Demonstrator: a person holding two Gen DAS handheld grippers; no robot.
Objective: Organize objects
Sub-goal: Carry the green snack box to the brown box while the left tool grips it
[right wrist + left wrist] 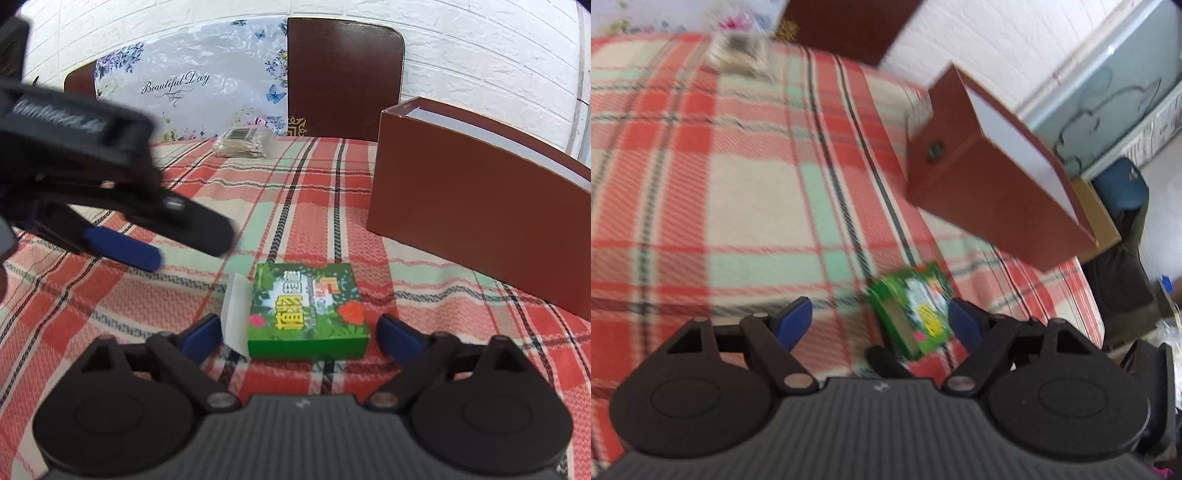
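1. Left wrist view, and it's blurry: the left gripper [881, 319] has its blue fingers [796, 321] spread wide with nothing pinched. The green box [910, 312] lies on the plaid-covered counter [738, 166] just ahead, nearer the right-hand finger, not touched as far as the blur allows. Beyond it stands the brown box [990, 192], open at the top, white inside. A clear packet [737, 53] sits far back, smeared.

2. Right wrist view, much sharper: the right gripper [301, 334] straddles the green box [308, 312], fingers [400, 338] spread either side, clear of it. A white slip [236, 314] pokes out at its left. The left gripper [177, 240] hovers upper left, empty. The brown box [476, 218] is to the right, apart; the packet [245, 144] far behind.

3. The verdict: nothing looks stowed yet. Green box and packet both lie loose, so most of the tidying remains.
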